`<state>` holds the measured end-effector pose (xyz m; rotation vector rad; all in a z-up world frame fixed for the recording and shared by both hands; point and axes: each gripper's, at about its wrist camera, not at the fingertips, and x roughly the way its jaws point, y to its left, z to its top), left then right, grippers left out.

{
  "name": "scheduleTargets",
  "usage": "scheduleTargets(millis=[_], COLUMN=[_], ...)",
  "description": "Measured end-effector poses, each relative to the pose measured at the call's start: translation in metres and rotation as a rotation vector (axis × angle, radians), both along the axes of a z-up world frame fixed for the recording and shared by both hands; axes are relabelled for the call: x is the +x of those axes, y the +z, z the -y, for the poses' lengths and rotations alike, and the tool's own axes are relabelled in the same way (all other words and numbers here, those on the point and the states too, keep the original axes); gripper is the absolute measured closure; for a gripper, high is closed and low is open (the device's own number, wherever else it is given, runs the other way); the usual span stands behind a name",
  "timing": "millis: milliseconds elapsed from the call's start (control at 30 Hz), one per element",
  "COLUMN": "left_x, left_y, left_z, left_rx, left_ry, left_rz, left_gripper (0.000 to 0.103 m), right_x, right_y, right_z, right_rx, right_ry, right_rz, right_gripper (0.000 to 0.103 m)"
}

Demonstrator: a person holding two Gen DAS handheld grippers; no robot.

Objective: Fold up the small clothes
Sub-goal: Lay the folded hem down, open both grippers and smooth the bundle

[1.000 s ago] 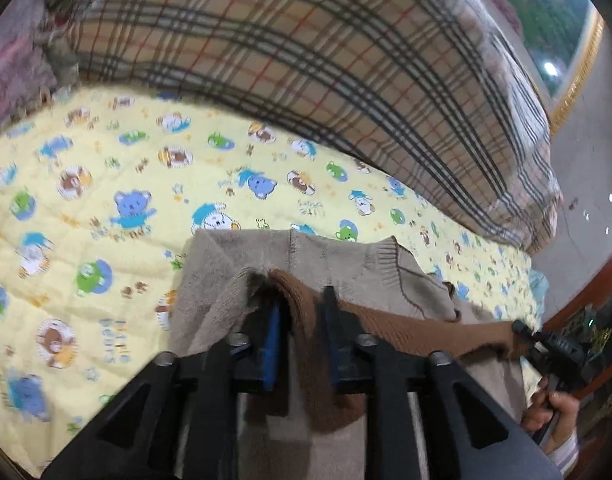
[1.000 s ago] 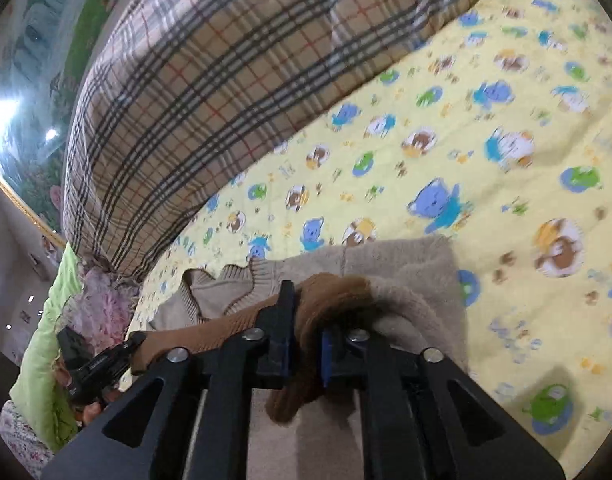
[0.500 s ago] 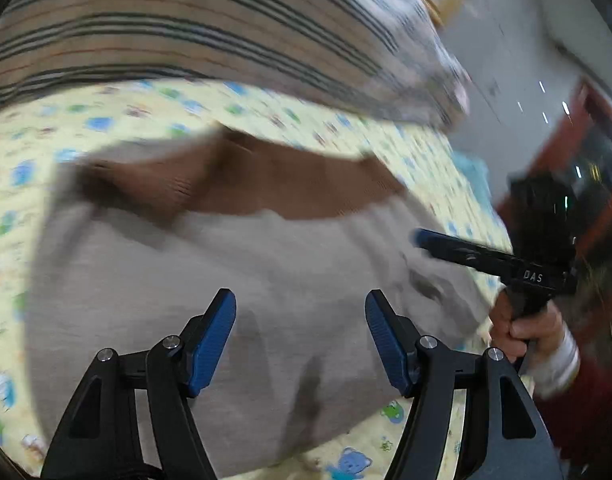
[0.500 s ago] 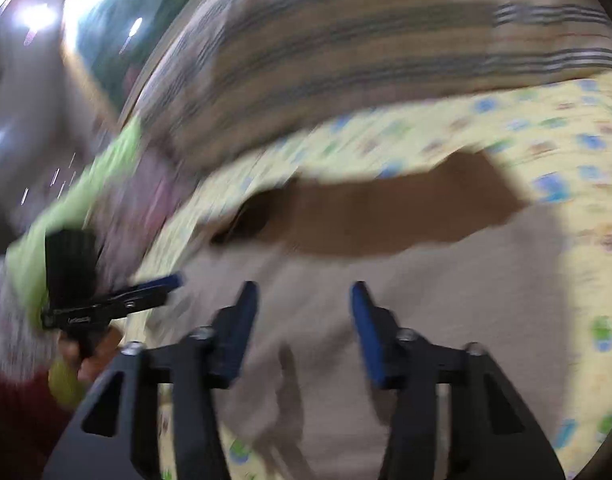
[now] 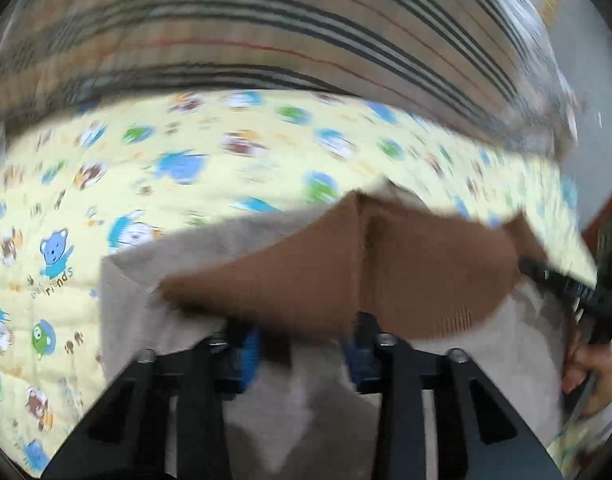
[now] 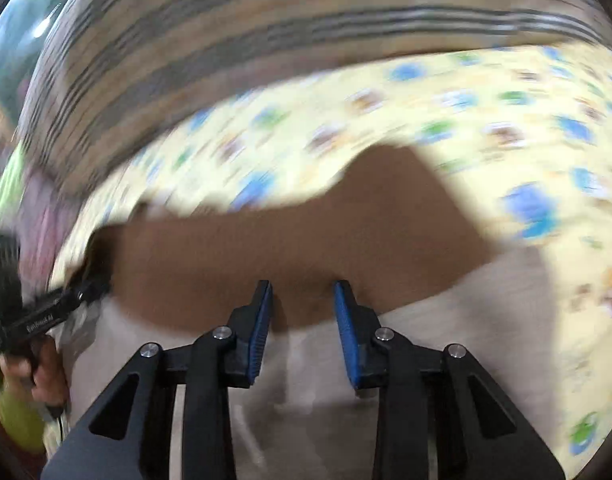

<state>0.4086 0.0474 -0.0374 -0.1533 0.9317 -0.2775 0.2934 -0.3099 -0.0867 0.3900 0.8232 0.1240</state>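
A large plaid quilt (image 5: pixel 266 28) in tan with dark and red stripes bulks across the back of both views, blurred by motion; in front of it spreads the yellow cartoon-print sheet (image 5: pixel 106 184), dotted with blue, green and brown animals; beside a blue bear (image 5: pixel 55 249) on it the letters "riends" can be read, the rest of the word smeared.

On that sheet lies the small knit sweater (image 5: pixel 306 280), grey-beige in the body with a brown panel folded across its upper part; a seam or crease runs down the brown panel in the left wrist view; the garment fills the near middle of both views, with the sheet showing round its far and outer edges.

The left gripper (image 5: pixel 306 344) stands with its blue pads apart over the grey cloth, their tips hidden under or behind the brown edge; whether they touch it I cannot tell; nothing is pinched between them.

The right gripper (image 6: pixel 303 304) is likewise parted, to a moderate gap, its tips at the lower border of the brown panel, holding nothing.

In the right wrist view, white lettering runs along the left gripper's black finger at the left edge, too blurred to read.
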Motion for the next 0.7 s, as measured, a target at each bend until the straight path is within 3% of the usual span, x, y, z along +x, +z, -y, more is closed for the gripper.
scheduleTargets(millis=[33,67,133,200,267,400,500,600,700], left_x=[0.003,0.003,0.0,-0.014,-0.029,-0.085,-0.125,-0.144,-0.143], left_y=[-0.001,-0.001,0.005,0.01,0.013,0.02,0.016,0.008,0.0], left_z=[-0.011,-0.023,-0.042,-0.062,-0.071,-0.053,-0.042,-0.045,-0.058], left_rx=[-0.043,-0.092,-0.085,-0.142,-0.194,-0.146,-0.144,-0.116,-0.098], left_ry=[0.024,0.054,0.159,0.23,0.245,0.199,0.174,0.205,0.243], left_rz=[-0.014,-0.021,0.01,0.026,-0.002,0.023,0.023,0.029,0.03], left_gripper=[0.094,0.095,0.086,0.08,0.07,0.049,0.046,0.046,0.046], right_x=[-0.003,-0.006,-0.02,-0.039,-0.057,-0.096,-0.129,-0.156,-0.182], right_y=[0.001,0.004,0.009,0.015,0.02,0.029,0.024,0.008,0.002], right_z=[0.01,0.02,0.041,0.054,0.06,0.033,0.013,0.009,0.02], right_rx=[-0.017,-0.007,0.021,0.02,0.072,0.08,0.079,0.043,0.067], right_ry=[-0.063,-0.105,-0.199,-0.253,-0.225,-0.128,-0.054,-0.049,-0.071], right_rz=[-0.002,0.008,0.03,0.051,0.072,0.081,0.08,0.019,0.033], right_gripper=[0.071,0.075,0.072,0.072,0.072,0.068,0.056,0.054,0.054])
